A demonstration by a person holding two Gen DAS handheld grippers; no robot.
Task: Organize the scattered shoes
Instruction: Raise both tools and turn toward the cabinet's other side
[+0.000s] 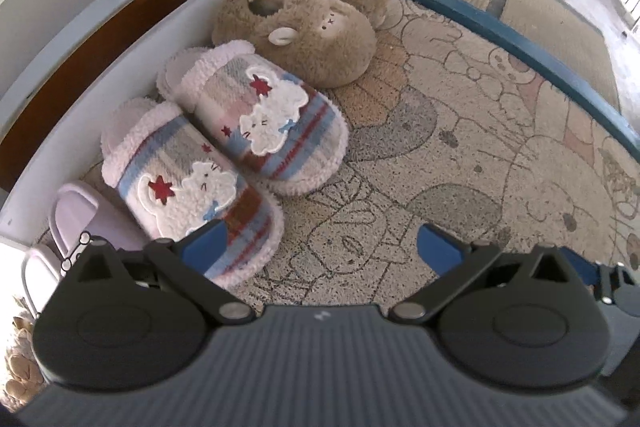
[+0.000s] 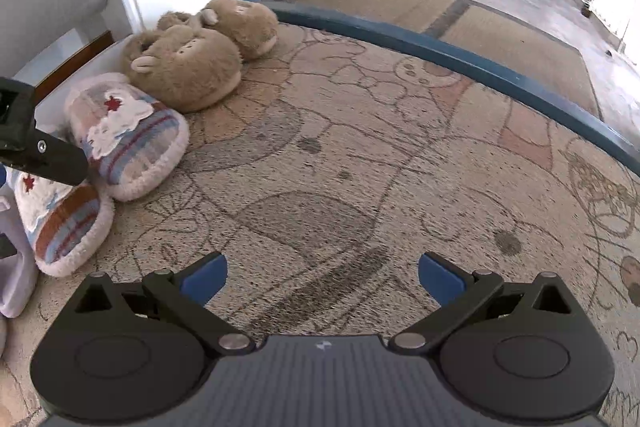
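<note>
From the left wrist, the left gripper [image 1: 322, 245] hangs with fingers spread wide and empty over the patterned mat [image 1: 460, 155]; the striped slippers [image 1: 224, 147] lie side by side along the white wall [image 1: 100, 79], the brown plush slippers [image 1: 304, 27] just beyond; from the right wrist, the right gripper [image 2: 322, 277] is likewise wide and empty over bare mat, both pairs far left.

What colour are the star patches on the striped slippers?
Red, on the striped slippers; clearest in the left wrist view.
</note>
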